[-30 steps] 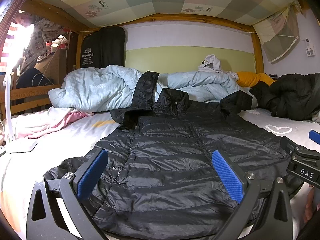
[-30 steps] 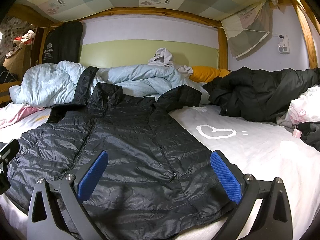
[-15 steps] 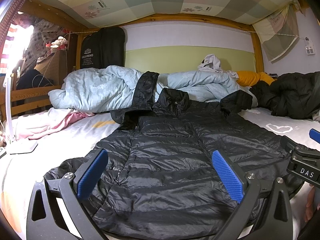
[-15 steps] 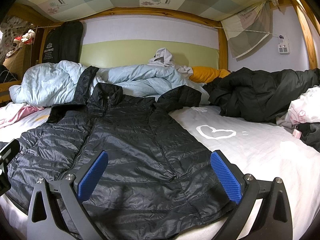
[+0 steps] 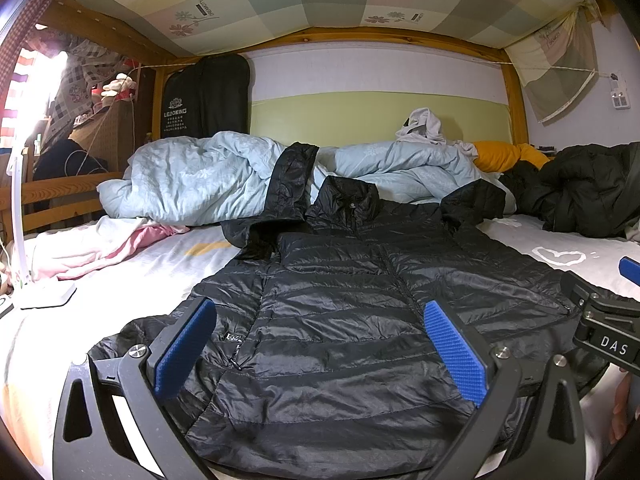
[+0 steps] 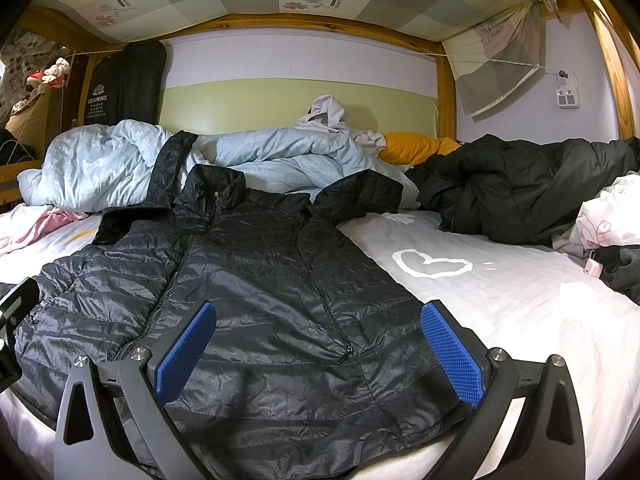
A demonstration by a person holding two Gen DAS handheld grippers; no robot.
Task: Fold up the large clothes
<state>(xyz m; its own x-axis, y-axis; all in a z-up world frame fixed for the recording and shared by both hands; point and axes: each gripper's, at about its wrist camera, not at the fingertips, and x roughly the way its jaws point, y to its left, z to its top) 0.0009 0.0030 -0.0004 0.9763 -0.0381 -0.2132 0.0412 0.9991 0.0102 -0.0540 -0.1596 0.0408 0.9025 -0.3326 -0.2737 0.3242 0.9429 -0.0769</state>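
Black quilted puffer jacket (image 5: 340,320) lies flat on the white bed sheet (image 6: 500,304), collar toward frame top, hem nearest me, with my left gripper (image 5: 320,356) and right gripper (image 6: 316,356) both spread wide, empty, over its bottom corners.

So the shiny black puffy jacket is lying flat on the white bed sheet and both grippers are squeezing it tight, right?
Not quite. The shiny black puffy jacket does lie flat on the white bed sheet, but neither gripper is squeezing it. The left wrist view shows the left gripper wide open above the jacket, and the right wrist view shows the right gripper open too.
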